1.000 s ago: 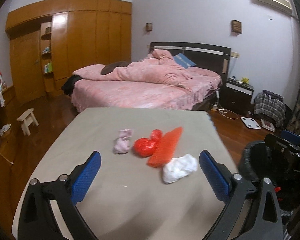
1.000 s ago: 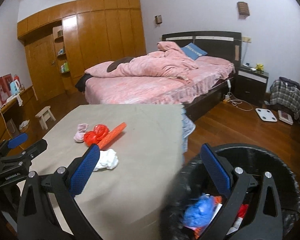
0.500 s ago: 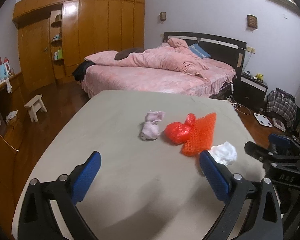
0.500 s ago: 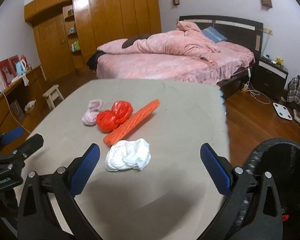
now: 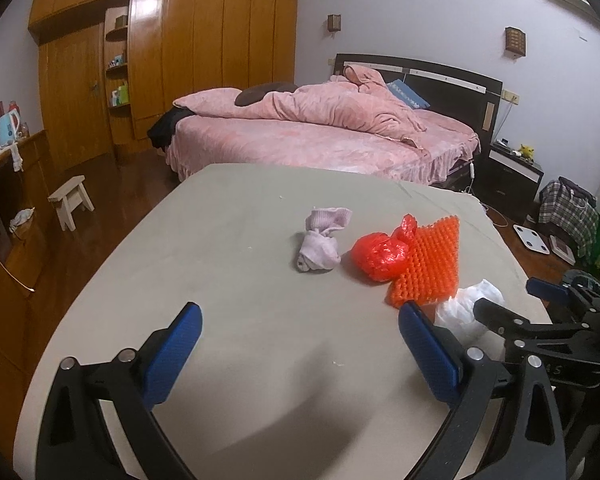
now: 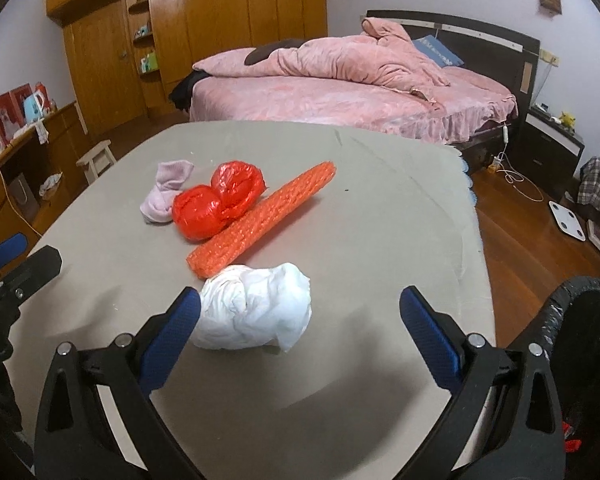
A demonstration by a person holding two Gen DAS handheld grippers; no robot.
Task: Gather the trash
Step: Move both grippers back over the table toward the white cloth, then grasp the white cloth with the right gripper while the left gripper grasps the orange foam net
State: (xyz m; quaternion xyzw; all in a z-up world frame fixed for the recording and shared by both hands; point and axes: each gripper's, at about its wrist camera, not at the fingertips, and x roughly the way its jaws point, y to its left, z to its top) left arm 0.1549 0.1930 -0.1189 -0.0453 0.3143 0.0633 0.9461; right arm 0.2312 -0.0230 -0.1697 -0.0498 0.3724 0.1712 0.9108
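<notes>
Four bits of trash lie on the grey table [image 6: 380, 208]: a white crumpled wad [image 6: 256, 312], an orange bubble-wrap strip [image 6: 260, 224], a red plastic bag [image 6: 216, 204] and a pale pink sock [image 6: 164, 192]. My right gripper [image 6: 300, 302] straddles the white wad; its jaws are closing, and the right pad still stands well apart from the wad. My left gripper [image 5: 300, 316] hangs open over bare table, short of the sock [image 5: 320, 240] and the red bag [image 5: 380, 254]. In the left wrist view the wad [image 5: 466, 308] is partly hidden by the right gripper's fingers [image 5: 488, 308].
A black-lined trash bin [image 6: 580, 340] stands off the table's right edge, with some trash inside. Beyond the table are a pink bed [image 6: 340, 80], a wooden wardrobe [image 6: 220, 20] and a small stool [image 5: 72, 196]. A wooden desk [image 5: 4, 200] runs along the left.
The right gripper swung left from above the bin and came down over the white wad. The left gripper moved forward and lower over the table, so the trash looms larger.
</notes>
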